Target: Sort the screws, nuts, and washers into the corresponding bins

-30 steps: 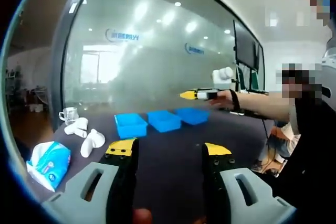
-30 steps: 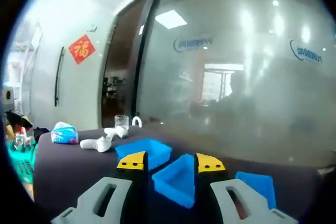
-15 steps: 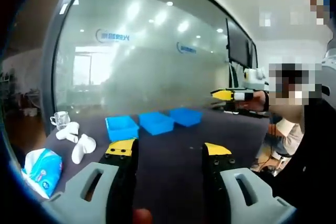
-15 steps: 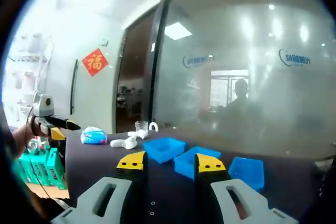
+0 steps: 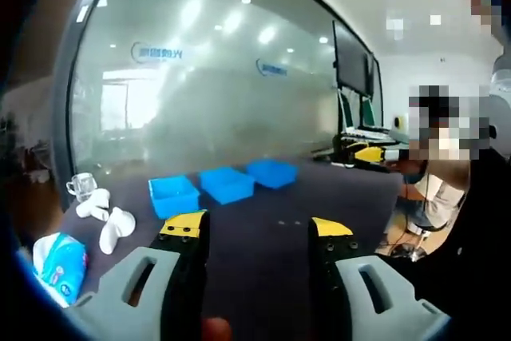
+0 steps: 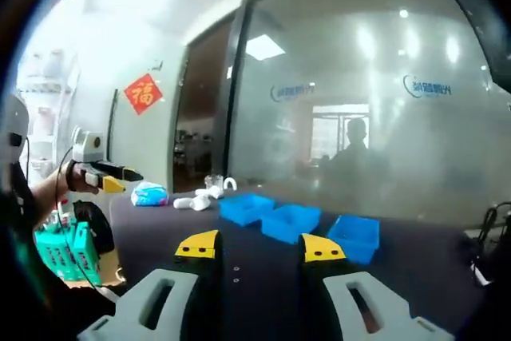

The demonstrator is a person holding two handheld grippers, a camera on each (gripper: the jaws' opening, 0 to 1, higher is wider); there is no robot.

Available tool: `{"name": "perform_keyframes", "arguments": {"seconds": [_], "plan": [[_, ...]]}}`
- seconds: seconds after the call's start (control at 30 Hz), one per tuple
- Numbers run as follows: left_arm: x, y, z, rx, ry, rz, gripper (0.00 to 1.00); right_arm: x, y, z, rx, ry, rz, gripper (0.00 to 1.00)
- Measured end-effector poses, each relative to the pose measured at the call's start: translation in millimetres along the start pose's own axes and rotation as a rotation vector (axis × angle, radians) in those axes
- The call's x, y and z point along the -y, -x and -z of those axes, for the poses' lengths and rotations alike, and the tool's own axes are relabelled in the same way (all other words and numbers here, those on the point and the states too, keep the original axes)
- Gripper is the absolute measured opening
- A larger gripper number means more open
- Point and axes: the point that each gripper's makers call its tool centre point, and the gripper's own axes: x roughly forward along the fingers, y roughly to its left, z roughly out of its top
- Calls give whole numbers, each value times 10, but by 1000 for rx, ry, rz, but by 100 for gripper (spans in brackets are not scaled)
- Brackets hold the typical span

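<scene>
Three blue bins stand in a row on the dark table: the left bin (image 5: pixel 174 195), the middle bin (image 5: pixel 226 184) and the right bin (image 5: pixel 273 172). In the right gripper view they are the near bin (image 6: pixel 246 208), the middle one (image 6: pixel 293 221) and the far one (image 6: pixel 354 235). A few tiny pieces of hardware (image 5: pixel 279 223) lie on the cloth in front of them, seen as specks (image 6: pixel 235 266) between my right jaws. My left gripper (image 5: pixel 257 227) is open and holds nothing. My right gripper (image 6: pixel 259 247) is open too, well back from the bins.
White plastic pieces (image 5: pixel 112 225), a glass cup (image 5: pixel 80 187) and a blue tissue pack (image 5: pixel 57 257) lie left of the bins. A frosted glass wall stands behind the table. A green crate (image 6: pixel 76 249) sits at the table's left end. A person stands at the right (image 5: pixel 447 197).
Both views have drawn back from the bins, which look smaller and farther. The right gripper has pulled away from above the bins toward the table's right edge.
</scene>
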Motion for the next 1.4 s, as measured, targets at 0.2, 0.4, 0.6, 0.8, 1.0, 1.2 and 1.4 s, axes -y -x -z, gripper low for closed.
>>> {"name": "perform_keyframes", "arguments": {"seconds": [0.2, 0.4, 0.6, 0.8, 1.0, 1.2, 1.4], "plan": [[18, -2, 33, -11, 2, 5, 48, 86, 197, 144, -23, -55, 26, 35], [50, -8, 63, -25, 0, 18, 48, 71, 315, 245, -50, -62, 27, 35], [84, -18, 122, -44, 0, 33, 48, 3, 346, 313, -80, -53, -3, 35], [136, -23, 169, -63, -5, 53, 48, -93, 301, 394, -131, -24, -66, 35], [158, -13, 224, -79, -1, 64, 48, -125, 200, 449, -179, -16, -117, 36], [164, 8, 264, -88, 4, 69, 48, -123, 104, 471, -211, -25, -148, 36], [169, 16, 293, -96, 8, 74, 48, -168, -4, 488, -265, 27, -204, 36]]}}
